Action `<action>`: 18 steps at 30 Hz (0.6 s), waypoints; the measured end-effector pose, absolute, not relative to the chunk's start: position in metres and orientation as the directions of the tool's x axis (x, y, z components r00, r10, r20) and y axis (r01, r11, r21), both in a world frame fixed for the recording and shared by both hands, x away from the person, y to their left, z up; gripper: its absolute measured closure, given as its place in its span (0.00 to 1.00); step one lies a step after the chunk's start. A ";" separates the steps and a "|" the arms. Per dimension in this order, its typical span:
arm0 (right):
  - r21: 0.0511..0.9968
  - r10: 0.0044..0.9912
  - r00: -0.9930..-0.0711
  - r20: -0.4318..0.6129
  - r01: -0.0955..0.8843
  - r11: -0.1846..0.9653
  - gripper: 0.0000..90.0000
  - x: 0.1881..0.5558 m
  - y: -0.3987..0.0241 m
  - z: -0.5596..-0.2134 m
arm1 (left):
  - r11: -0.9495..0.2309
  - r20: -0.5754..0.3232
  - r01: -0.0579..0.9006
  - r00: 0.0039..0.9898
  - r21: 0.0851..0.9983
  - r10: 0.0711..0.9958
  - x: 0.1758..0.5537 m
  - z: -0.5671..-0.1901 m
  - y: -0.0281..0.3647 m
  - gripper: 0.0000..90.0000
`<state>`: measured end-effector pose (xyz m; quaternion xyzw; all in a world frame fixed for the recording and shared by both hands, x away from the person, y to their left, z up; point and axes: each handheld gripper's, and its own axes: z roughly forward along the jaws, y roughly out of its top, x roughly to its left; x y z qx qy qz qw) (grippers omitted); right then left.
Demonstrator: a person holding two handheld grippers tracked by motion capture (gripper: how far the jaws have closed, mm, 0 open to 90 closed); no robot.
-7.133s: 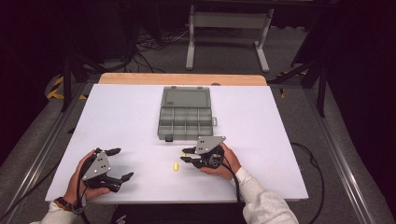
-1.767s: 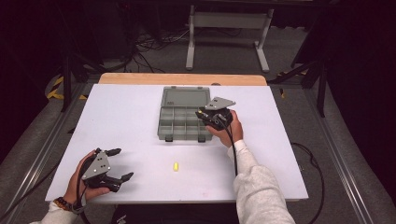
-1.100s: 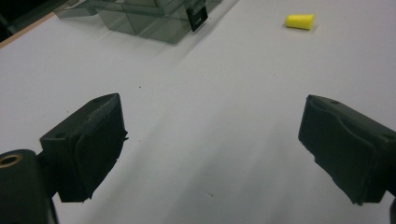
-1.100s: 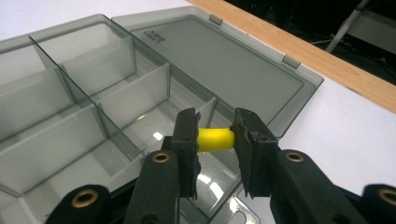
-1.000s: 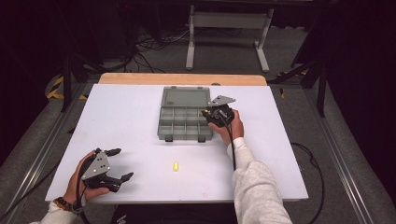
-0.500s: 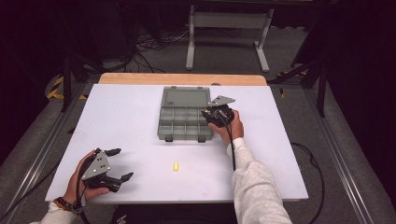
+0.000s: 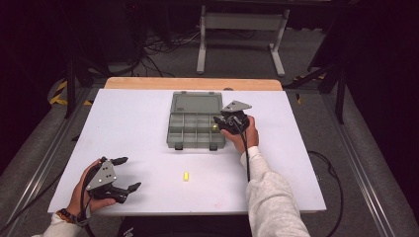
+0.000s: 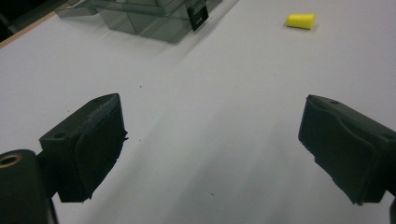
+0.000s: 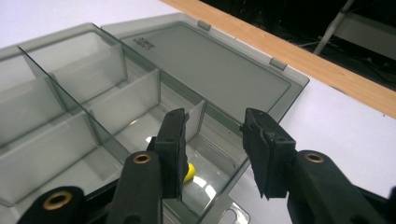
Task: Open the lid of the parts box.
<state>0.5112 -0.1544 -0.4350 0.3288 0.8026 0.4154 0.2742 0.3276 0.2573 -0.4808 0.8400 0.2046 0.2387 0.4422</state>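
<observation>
I am holding my right gripper point(image 9: 212, 154) over the right end of the box point(image 7: 184, 129), its jaws having just been opening, and nothing is pinched between them now — the yellow plug point(image 9: 187, 172) I am dropping off is lying on the floor of the compartment below, half hidden behind one finger. That finger is reaching down inside the box wall, right beside the plug, while the other is hanging outside the wall, so the jaws are straddling the rim. If I am lifting away carelessly from here, the inner pad could be dragging the plug up or flicking it over a divider into the next cell; the outer one could be catching the rim and tipping or sliding the light box across the table point(image 7: 296, 163). The open lid point(image 9: 212, 67), lying flat behind the box, is close enough to be knocked as well. My left gripper point(image 7: 116, 174) is resting spread wide and empty, well in front of the box at the table's near-left corner, and a second plug point(image 7: 186, 176) is waiting in front of the box, between the two hands — a hasty sweep back toward it could be rolling it off.
</observation>
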 end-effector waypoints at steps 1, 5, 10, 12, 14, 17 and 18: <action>0.850 0.755 -0.634 -0.170 0.293 0.437 0.66 0.510 -0.155 -0.434 | -0.525 0.220 0.133 0.802 0.841 0.555 0.328 -0.481 0.257 0.09; 0.866 0.753 -0.635 -0.171 0.267 0.422 0.65 0.503 -0.157 -0.429 | -0.525 0.221 0.133 0.801 0.840 0.556 0.327 -0.481 0.257 0.09; 0.875 0.744 -0.645 -0.176 0.243 0.418 0.63 0.496 -0.158 -0.425 | -0.528 0.224 0.131 0.801 0.839 0.555 0.327 -0.480 0.257 0.09; 0.879 0.736 -0.652 -0.182 0.227 0.418 0.62 0.492 -0.158 -0.424 | -0.527 0.224 0.131 0.801 0.840 0.556 0.327 -0.480 0.257 0.09; 0.880 0.734 -0.654 -0.183 0.224 0.418 0.62 0.490 -0.158 -0.423 | -0.526 0.222 0.132 0.801 0.840 0.555 0.328 -0.481 0.257 0.09; 0.887 0.722 -0.665 -0.190 0.200 0.417 0.60 0.482 -0.159 -0.422 | -0.528 0.225 0.131 0.800 0.839 0.556 0.327 -0.480 0.257 0.09; 0.890 0.719 -0.668 -0.189 0.194 0.414 0.60 0.479 -0.159 -0.422 | -0.528 0.225 0.131 0.800 0.839 0.556 0.327 -0.480 0.257 0.09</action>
